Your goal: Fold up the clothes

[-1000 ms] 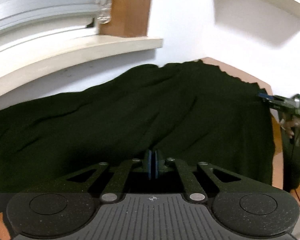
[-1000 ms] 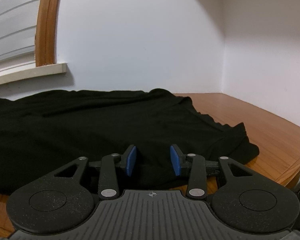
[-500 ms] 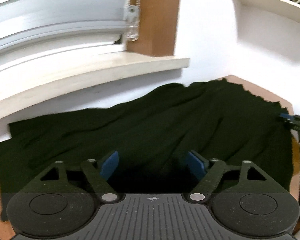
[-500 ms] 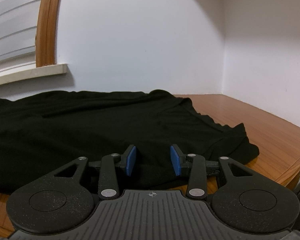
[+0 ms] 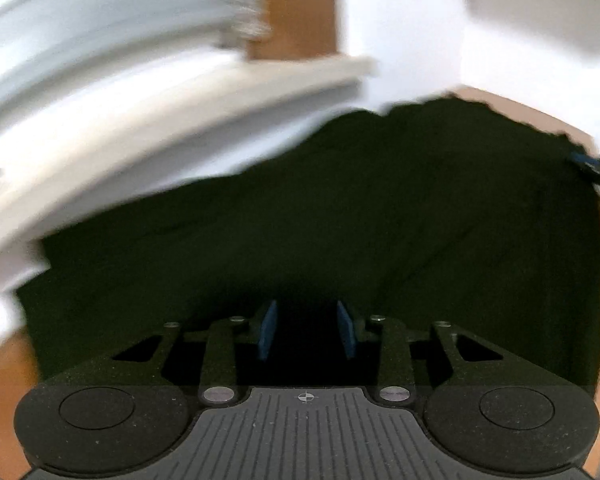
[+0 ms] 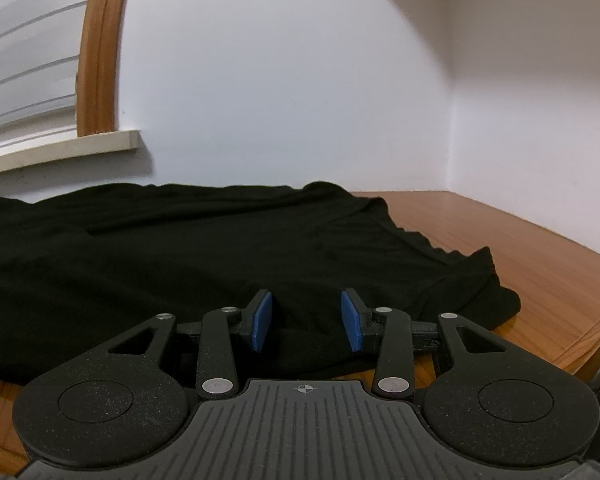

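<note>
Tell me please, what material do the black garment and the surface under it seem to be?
The black garment looks like soft, matte knit fabric, perhaps cotton jersey: it drapes in loose folds and has wavy edges. The tabletop looks like wood or a wood-look laminate, smooth with a slight sheen: orange-brown with plank lines.

Black garment [image 6: 204, 240] on wooden tabletop [image 6: 500, 232]

One black garment [image 6: 188, 248] lies spread on one wooden table [image 6: 500, 240]; it also shows in the left wrist view [image 5: 340, 216]. Two grippers are in view: the left gripper [image 5: 307, 330] and the right gripper [image 6: 305, 320], each with two blue pads [image 6: 260, 322], set apart. One window sill [image 6: 60, 152] sits far left, under one wooden frame [image 6: 96, 60] and one set of white slats [image 6: 24, 48]. Two white walls [image 6: 300, 80] meet at one corner, far right.
</note>
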Demonstrator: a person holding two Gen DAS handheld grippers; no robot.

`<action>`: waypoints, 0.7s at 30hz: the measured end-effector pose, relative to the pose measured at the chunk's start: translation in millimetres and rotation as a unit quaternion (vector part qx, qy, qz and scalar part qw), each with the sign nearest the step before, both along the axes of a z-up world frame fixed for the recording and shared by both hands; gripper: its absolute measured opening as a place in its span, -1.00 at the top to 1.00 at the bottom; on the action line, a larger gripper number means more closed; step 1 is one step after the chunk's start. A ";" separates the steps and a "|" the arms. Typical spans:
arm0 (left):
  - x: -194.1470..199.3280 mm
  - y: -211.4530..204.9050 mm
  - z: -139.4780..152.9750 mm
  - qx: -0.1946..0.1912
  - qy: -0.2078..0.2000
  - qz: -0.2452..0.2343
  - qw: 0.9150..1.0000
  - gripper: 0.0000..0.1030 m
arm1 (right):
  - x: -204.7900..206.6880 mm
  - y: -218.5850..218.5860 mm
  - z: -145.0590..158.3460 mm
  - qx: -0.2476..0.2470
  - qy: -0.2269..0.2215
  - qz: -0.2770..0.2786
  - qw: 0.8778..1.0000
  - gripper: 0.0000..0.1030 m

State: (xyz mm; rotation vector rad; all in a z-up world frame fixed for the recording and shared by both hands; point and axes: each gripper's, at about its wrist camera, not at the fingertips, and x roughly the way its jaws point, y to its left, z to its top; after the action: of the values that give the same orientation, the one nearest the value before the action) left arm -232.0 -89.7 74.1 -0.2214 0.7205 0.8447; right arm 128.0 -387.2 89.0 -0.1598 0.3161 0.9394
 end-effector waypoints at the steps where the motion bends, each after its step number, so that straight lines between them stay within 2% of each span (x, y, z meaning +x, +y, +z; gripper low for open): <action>1: -14.3 -1.0 6.5 0.003 -0.009 0.012 1.000 0.26 | -0.6 -0.1 -0.5 0.002 -0.001 -0.001 1.000 0.23; 3: -40.2 -6.7 15.8 0.002 -0.030 0.028 0.999 0.05 | -1.1 -0.3 -1.2 0.005 -0.002 -0.003 1.000 0.23; 5: -60.2 -17.3 19.3 0.001 -0.043 0.027 0.999 -0.25 | -1.7 -0.4 -1.5 0.007 -0.002 -0.005 1.000 0.23; 7: -72.7 -28.7 15.6 -0.008 -0.045 0.020 0.999 -0.32 | -1.9 0.0 -1.0 0.007 -0.002 -0.005 1.000 0.23; 11: -86.2 -39.3 -3.8 -0.027 -0.024 0.020 0.999 -0.33 | -1.7 -0.2 -0.7 0.009 -0.002 -0.005 1.000 0.23; 14: -95.0 -40.1 -10.3 -0.041 -0.031 0.021 0.998 -0.24 | -1.4 -0.3 -0.7 0.009 -0.001 -0.005 1.000 0.22; 16: -96.9 -42.1 -12.4 -0.045 -0.035 0.013 0.998 -0.05 | -1.0 -0.4 -0.4 0.008 -0.002 -0.005 1.000 0.22; 18: -98.3 -44.7 -11.8 -0.049 -0.042 0.005 0.998 0.45 | -0.7 -0.6 -0.1 0.008 -0.002 -0.003 1.000 0.22; 20: -97.6 -45.7 -9.8 -0.048 -0.047 0.002 0.998 0.72 | -0.4 -1.2 0.1 0.008 -0.002 -0.002 1.000 0.22; 21: -95.6 -44.8 -7.8 -0.045 -0.048 0.005 0.998 0.75 | -0.2 -1.4 -0.1 0.008 -0.002 -0.001 1.000 0.22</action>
State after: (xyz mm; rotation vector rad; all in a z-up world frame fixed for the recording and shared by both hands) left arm -327.6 -134.4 66.3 -0.3441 0.6678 0.8070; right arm 127.8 -388.6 88.9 -0.1465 0.3042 0.9388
